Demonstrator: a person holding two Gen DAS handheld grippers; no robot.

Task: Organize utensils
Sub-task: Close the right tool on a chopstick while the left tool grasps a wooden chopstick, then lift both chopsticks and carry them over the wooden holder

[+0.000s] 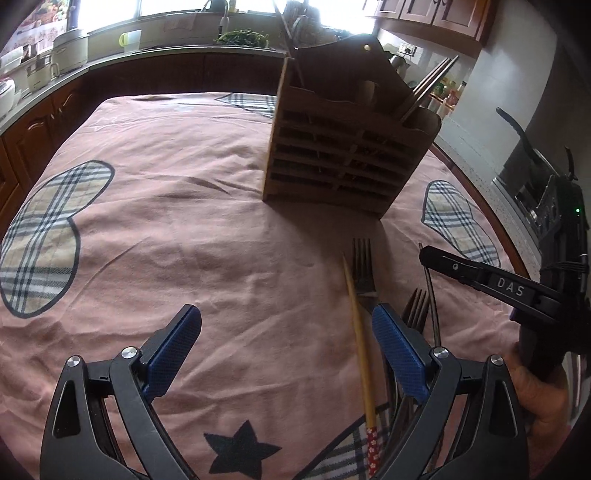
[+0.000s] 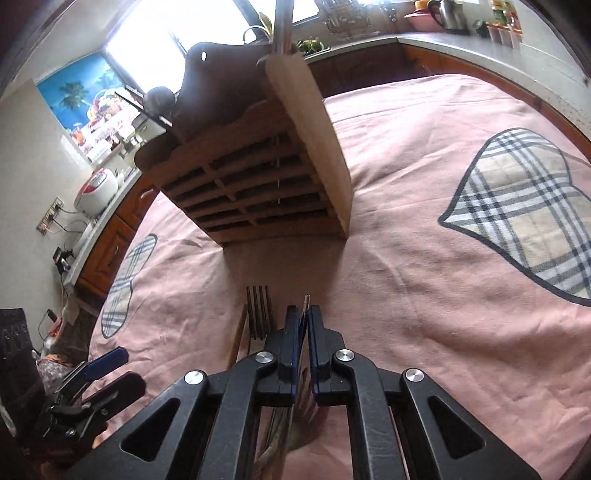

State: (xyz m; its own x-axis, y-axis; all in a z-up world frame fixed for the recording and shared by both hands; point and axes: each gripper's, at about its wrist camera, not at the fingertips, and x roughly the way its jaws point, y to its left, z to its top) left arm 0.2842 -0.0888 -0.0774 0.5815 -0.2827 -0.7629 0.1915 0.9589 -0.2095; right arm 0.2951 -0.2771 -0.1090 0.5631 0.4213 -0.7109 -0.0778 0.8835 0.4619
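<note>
On the pink cloth lie a wooden chopstick (image 1: 355, 314) with a red patterned end, a metal fork (image 1: 364, 273) and a second fork (image 1: 417, 306). My left gripper (image 1: 286, 328) hangs open above the cloth, its right blue pad beside the chopstick, nothing between the pads. My right gripper (image 2: 303, 314) is shut on a thin metal utensil (image 2: 306, 301) seen edge-on, its tip poking past the pads. The fork (image 2: 260, 310) and chopstick (image 2: 238, 332) lie just left of it. A slatted wooden utensil holder (image 1: 343, 155) stands behind, with chopsticks (image 1: 430, 86) in it.
The pink cloth (image 1: 166, 240) with plaid patches covers the table. Kitchen counters with pots (image 1: 70, 48) and bottles (image 2: 502, 18) ring the table. A person's hand (image 1: 543, 398) grips the right tool. The left gripper (image 2: 118, 373) shows low at the left in the right wrist view.
</note>
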